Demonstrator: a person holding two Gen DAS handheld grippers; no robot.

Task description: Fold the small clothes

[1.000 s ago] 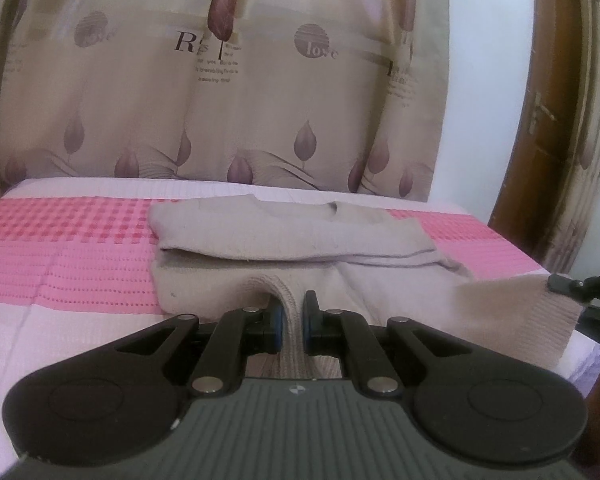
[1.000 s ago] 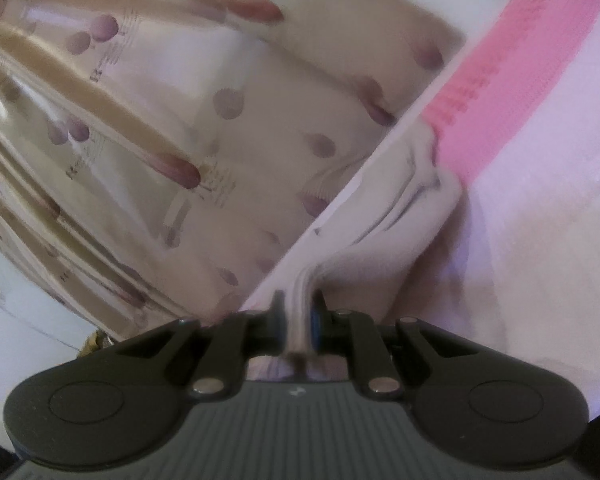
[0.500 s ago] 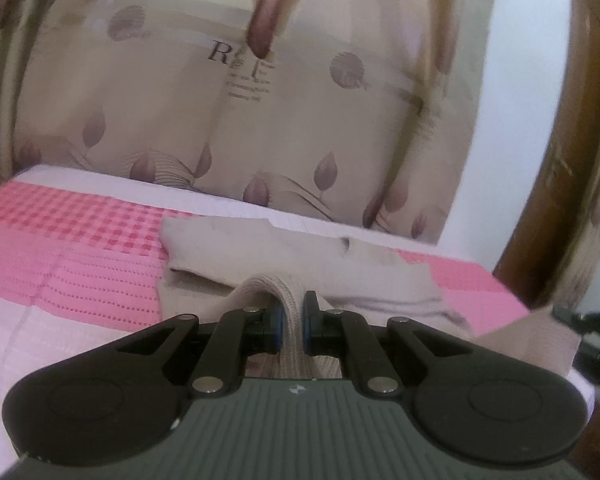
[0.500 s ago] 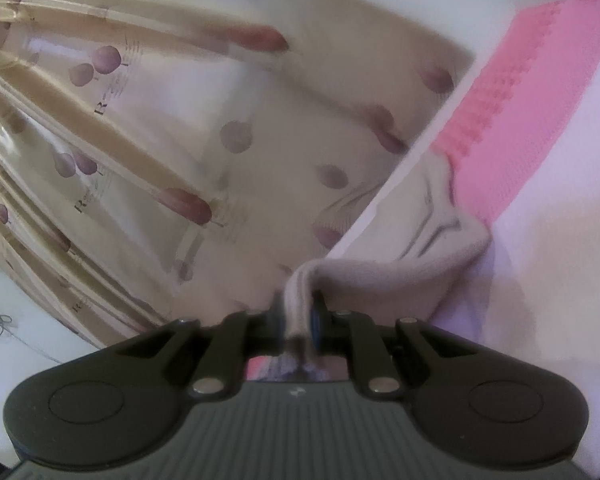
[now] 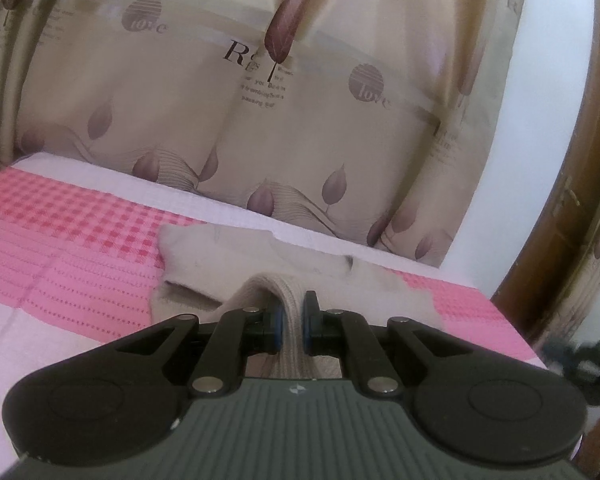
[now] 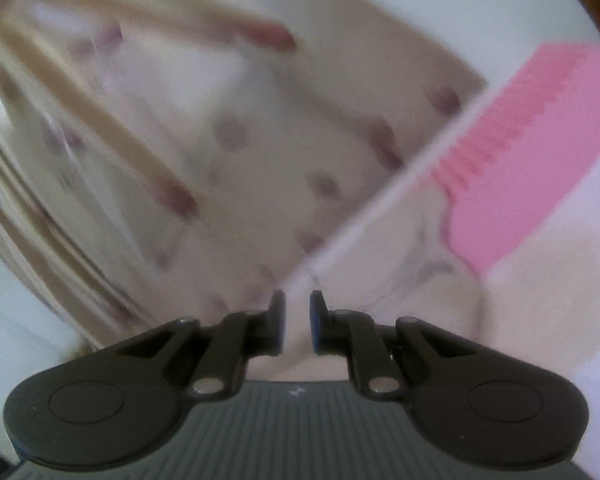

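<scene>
Beige ribbed knit is recorded between the pads of the left gripper (image 5: 291, 320), which is clamped on a raised fold of the sweater (image 5: 260, 256). In the left wrist view the rest of the garment lies flat on the pink-and-white bedspread (image 5: 60, 248), spreading from 10 o'clock to 2 o'clock ahead of the tool, its long axis running left to right across the view. A patterned curtain (image 5: 260, 100) hangs behind the bed at 12 o'clock.

In the right wrist view, heavily blurred, the right gripper (image 6: 297, 326) is seen with a gap between its pads. Pale fabric (image 6: 420, 300) is visible behind and below the gap, toward 2 o'clock, but whether any cloth is pinched cannot be told; the jaws appear parted and free.

Judgement: the held hem is being carried toward 12 o'clock, over the flat body of the garment. The left tool is the nearer one and the only one seen in firm contact. The coming move turns on the hem being laid squarely along the far edge; a skewed drop would leave an uneven fold.
</scene>
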